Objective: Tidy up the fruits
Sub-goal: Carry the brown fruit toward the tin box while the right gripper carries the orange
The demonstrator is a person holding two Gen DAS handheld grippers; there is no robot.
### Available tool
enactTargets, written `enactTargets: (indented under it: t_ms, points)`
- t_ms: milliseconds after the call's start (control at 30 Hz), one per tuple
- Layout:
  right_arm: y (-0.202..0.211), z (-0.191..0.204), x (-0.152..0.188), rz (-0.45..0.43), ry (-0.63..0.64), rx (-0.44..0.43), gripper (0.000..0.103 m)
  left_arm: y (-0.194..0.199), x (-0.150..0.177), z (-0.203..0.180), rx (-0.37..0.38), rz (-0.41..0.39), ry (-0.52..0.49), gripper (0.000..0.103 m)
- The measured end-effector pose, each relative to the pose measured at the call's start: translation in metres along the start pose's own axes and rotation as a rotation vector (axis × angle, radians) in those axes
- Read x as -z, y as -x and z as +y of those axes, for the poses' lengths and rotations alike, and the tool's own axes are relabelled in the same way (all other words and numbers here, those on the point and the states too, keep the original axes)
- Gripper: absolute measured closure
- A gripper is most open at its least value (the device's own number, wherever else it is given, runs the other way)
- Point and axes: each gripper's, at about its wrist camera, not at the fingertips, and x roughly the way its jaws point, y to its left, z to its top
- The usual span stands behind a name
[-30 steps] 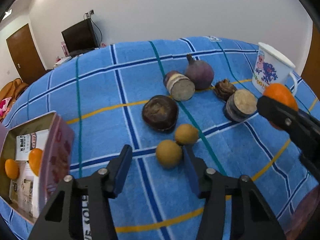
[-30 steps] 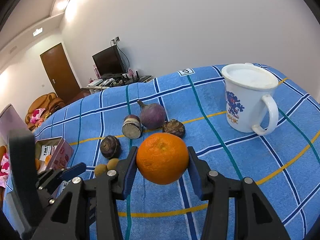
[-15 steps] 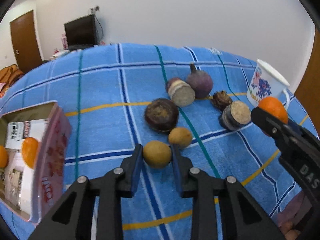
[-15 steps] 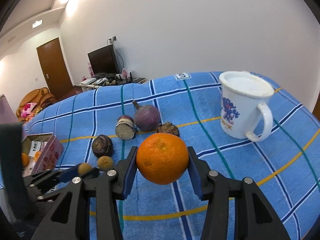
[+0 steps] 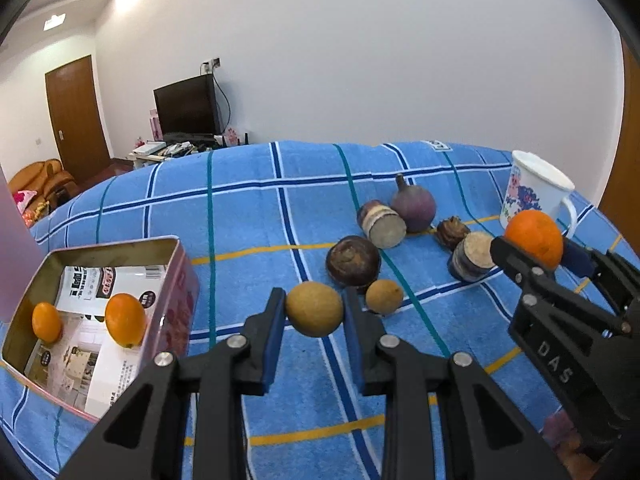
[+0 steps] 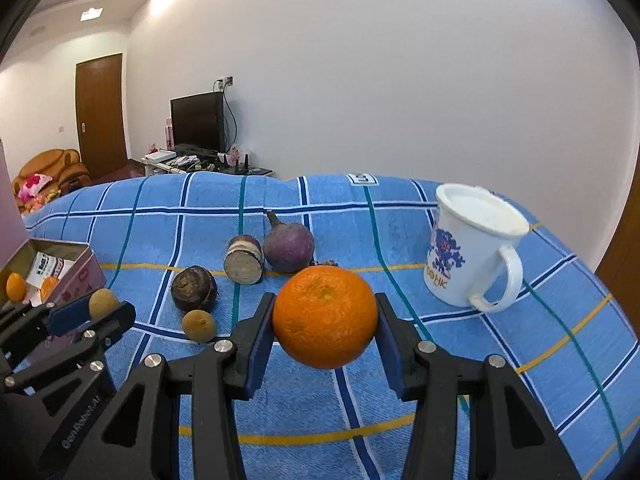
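Evidently both grippers are loaded and the carry to the container is the step in hand: the left gripper (image 5: 314, 312) is clamped on a small tan fruit (image 5: 314, 309), held clear above the blue checked cloth (image 5: 248, 208), and the right gripper (image 6: 325, 328) is clamped on a large orange (image 6: 325, 317), also off the cloth. The open pink tin (image 5: 182, 276) sits near the cloth's left edge and already holds two small oranges (image 5: 125, 319) on printed packets. The next move, as I judge it, is to swing the tan fruit left over the tin's near wall, lower it into the free space beside those oranges, and only then let the jaws part; the orange would follow. A second tan fruit (image 5: 384, 297) lies on the cloth just beside a dark round fruit (image 5: 353, 261), with two cut pieces, a purple bulb-shaped fruit (image 5: 413, 207) and a small brown item behind it toward the cloth's far right. A white mug (image 6: 472, 248) stands near the right edge. The stretch of cloth between the tin and the fruit cluster is bare, so the left path looks open; the tin's raised lid at the far left limits how far over to go.
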Motion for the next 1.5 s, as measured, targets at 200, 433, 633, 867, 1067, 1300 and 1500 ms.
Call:
enactTargets:
  t_ms: [200,433,633,867,1067,1300,1500]
  points:
    - [0.006,0.004,0.000,-0.025,0.010,-0.012,0.054,0.016,-0.002,0.019,0.060,-0.032,0.038,0.073]
    - [0.005,-0.002,0.001,-0.016,-0.040,-0.051,0.054,0.032,-0.004,0.041,0.093,-0.059,0.040,0.073]
    - [0.006,-0.003,0.002,-0.018,-0.062,-0.075,0.054,0.037,-0.002,0.061,0.065,-0.082,0.039,0.073]
    - [0.011,0.008,0.004,-0.015,-0.059,-0.065,0.054,0.036,-0.002,0.068,0.015,-0.093,0.032,0.073]
    - [0.015,0.033,0.006,0.010,-0.012,-0.097,0.054,0.037,-0.005,0.083,-0.023,-0.097,0.038,0.073]
    - [0.023,0.070,-0.001,0.010,0.017,-0.151,0.054,0.041,-0.009,0.114,-0.093,-0.122,0.047,0.073]
    - [0.026,0.115,-0.010,0.001,0.034,-0.223,0.054,0.043,-0.008,0.148,-0.153,-0.125,0.068,0.073]
